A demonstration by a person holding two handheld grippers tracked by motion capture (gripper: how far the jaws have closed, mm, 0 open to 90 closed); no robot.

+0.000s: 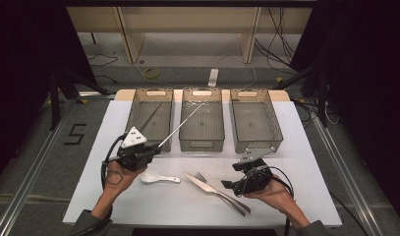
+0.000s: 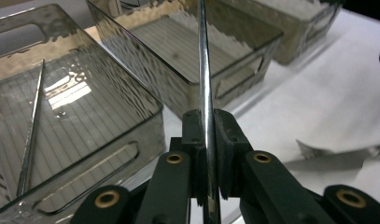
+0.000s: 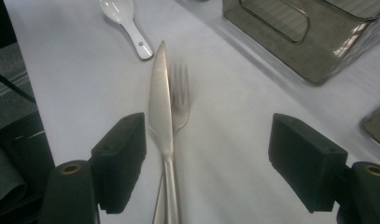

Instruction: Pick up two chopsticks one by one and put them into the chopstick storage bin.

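Three see-through grey plastic bins stand side by side at the far edge of our flat white table top, which sits in a dim room with a grey floor, loose cables and pale wooden furniture legs behind it. We see ribbed floors and wavy walls on the bins, and each has a long slot for a handle. In the left bin a thin shiny metal stick lies on the ribbed floor. Our left gripper is clamped tight on a second long thin shiny metal stick, which pokes up and away from the black jaws, slanting over the middle bin. Our right gripper hangs just above the table with its black blocky jaws spread wide and nothing pinched. Between those jaws on the table lie a smooth silver metal knife and a silver metal fork, side by side and touching, with the knife closer to the left jaw in the right gripper view. One small glossy white soup spoon with a round bowl rests on the table near the left hand, a little way from the knife tip.
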